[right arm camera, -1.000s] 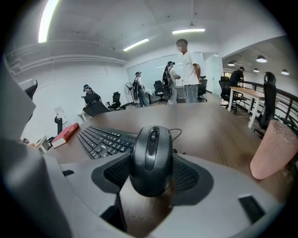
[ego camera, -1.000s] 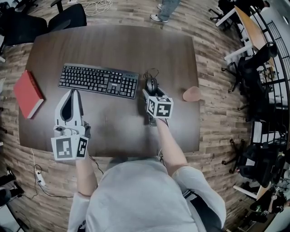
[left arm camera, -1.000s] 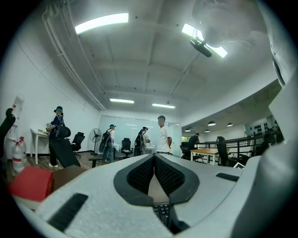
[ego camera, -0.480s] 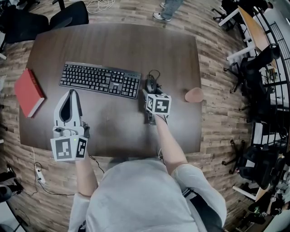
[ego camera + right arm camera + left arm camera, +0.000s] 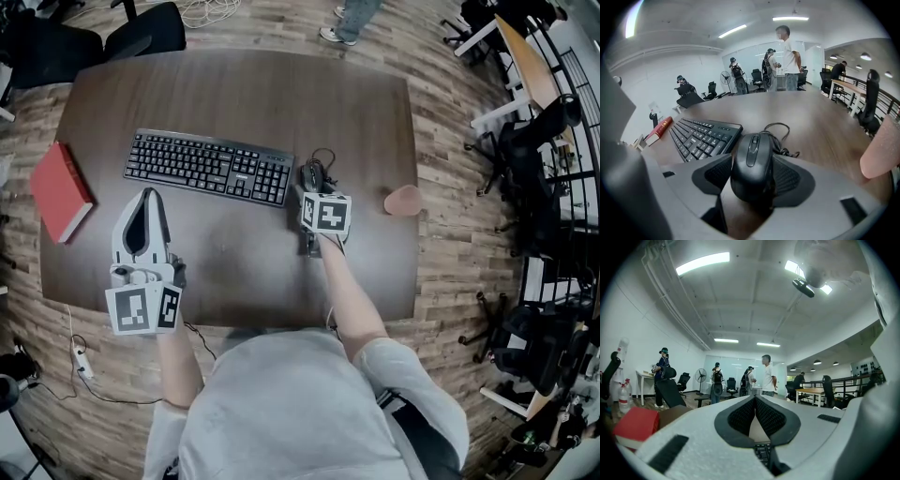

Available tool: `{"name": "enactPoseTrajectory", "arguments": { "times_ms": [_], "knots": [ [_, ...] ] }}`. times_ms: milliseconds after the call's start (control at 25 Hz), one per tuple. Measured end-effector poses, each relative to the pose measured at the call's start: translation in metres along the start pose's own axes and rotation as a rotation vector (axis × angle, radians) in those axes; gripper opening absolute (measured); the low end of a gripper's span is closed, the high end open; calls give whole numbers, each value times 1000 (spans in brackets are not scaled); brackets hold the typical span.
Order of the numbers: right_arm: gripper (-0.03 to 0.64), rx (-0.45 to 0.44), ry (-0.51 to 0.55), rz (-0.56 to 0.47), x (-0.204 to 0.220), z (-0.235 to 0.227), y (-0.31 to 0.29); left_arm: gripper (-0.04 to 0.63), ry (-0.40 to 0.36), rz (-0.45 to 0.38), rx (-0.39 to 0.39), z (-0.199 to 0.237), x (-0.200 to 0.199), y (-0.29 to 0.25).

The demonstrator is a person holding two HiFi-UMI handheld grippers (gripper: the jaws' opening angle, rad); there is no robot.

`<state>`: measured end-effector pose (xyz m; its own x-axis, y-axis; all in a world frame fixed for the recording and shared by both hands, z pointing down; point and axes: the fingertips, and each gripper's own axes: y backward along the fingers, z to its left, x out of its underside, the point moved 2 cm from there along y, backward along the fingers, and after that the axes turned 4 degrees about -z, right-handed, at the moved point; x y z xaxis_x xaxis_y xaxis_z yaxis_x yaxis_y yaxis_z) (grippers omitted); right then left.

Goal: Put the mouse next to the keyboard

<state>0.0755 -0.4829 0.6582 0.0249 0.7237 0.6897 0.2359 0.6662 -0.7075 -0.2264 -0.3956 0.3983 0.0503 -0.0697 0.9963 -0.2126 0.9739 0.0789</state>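
The black wired mouse (image 5: 312,174) (image 5: 752,159) lies just off the right end of the black keyboard (image 5: 208,167) (image 5: 703,136), its cable coiled behind it. My right gripper (image 5: 308,194) (image 5: 752,165) is shut on the mouse, one dark pad against each side. I cannot tell whether the mouse rests on the table or hangs just above it. My left gripper (image 5: 147,195) (image 5: 755,398) is shut with nothing in it, its tips touching, in front of the keyboard's left half.
A red book (image 5: 58,192) (image 5: 635,425) lies near the left edge of the brown table (image 5: 234,94). A pink cup (image 5: 403,200) (image 5: 881,150) stands at the right edge. Office chairs and standing people surround the table.
Almost nothing: the right gripper stays on the mouse beside the keyboard, and the left gripper has not moved.
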Motion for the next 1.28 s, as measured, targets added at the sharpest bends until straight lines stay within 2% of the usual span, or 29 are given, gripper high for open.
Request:
{"name": "enactPoseTrajectory", "arguments": {
  "times_ms": [520, 720, 960, 1000, 1160, 1280],
  "knots": [
    [252, -35, 47, 5, 4, 5, -4, 9, -4, -3, 4, -2, 0, 2],
    [252, -42, 45, -46, -4, 6, 8, 9, -4, -10, 9, -4, -2, 6],
    [248, -86, 39, -161, -23, 14, 40, 9, -4, -34, 33, -9, -7, 8],
    [229, -93, 46, -178, -26, 17, 46, 9, -4, -37, 37, -9, -8, 8],
    [48, -89, 109, -266, -36, 26, 76, 9, -4, -52, 56, -15, -14, 13],
    [23, -97, 148, -323, -44, 35, 96, 9, -3, -63, 71, -20, -18, 15]
  ]
}}
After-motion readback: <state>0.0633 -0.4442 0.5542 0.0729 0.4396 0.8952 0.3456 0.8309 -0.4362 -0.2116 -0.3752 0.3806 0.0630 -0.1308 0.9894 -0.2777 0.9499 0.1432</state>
